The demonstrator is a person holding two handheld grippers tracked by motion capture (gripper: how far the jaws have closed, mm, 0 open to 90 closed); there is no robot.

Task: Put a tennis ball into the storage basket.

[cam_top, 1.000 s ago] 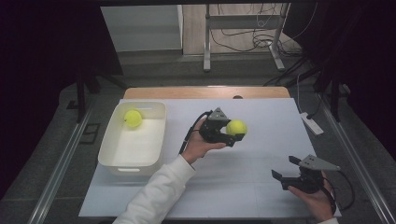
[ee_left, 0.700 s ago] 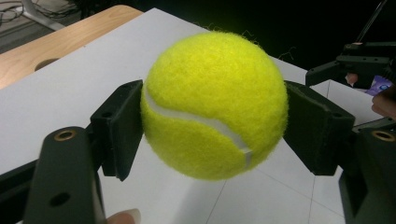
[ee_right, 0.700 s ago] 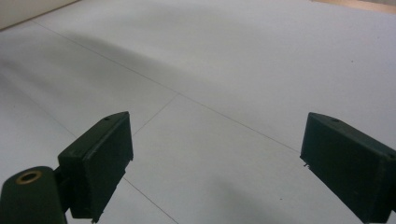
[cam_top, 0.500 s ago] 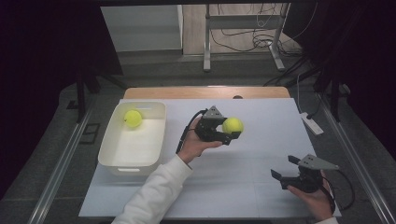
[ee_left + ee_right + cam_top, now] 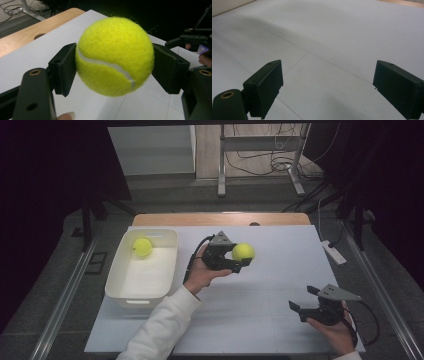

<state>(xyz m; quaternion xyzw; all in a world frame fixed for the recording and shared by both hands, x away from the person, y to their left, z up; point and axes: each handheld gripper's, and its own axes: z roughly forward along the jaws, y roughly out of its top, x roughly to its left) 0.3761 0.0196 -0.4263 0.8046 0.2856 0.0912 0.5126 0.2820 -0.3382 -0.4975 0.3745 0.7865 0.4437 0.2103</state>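
We held the tennis ball (image 5: 243, 251) between the jaws of the left gripper (image 5: 239, 260) — both pads pressed on its sides, above the middle of the white table (image 5: 260, 320). The right gripper (image 5: 304, 300) rested near the right front corner, jaws wide apart — nothing between them. A second ball (image 5: 142, 246) lay in the white tub (image 5: 131, 296).

Dim room, lit table, sharp, soft shadows

high view overlooks table (image 5: 280, 270); tool cameras sit close above it.
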